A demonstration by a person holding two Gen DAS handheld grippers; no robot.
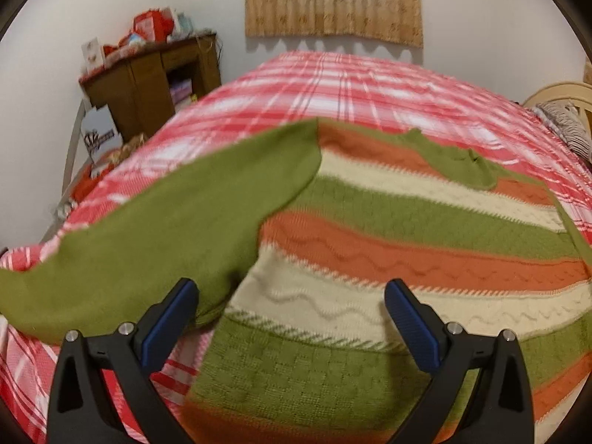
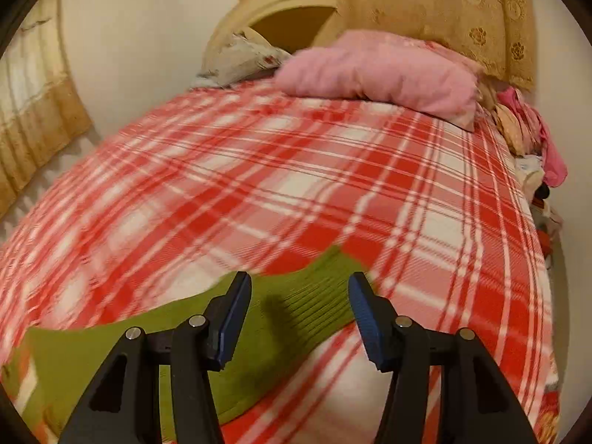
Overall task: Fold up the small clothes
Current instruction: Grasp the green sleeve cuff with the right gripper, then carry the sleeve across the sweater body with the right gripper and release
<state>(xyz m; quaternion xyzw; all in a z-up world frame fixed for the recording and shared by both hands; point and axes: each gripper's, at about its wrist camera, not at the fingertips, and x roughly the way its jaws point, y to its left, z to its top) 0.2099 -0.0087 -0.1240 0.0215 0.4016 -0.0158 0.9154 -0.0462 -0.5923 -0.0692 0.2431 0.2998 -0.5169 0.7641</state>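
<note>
While the striped knit sweater point(image 1: 388, 229) lay spread flat on the plaid bedspread point(image 1: 333, 81), I had both tools empty: left gripper point(image 1: 290, 327) with jaws wide apart over the hem, right gripper point(image 2: 299, 318) likewise apart over the green sleeve cuff point(image 2: 314, 296). I judged the knit soft, thick, floppy and fairly light; best pinched at the ribbed cuff or hem edge. Left view alone showed the sweater's body and collar; right view alone showed the pink pillow point(image 2: 377, 74) beyond the cuff.
</note>
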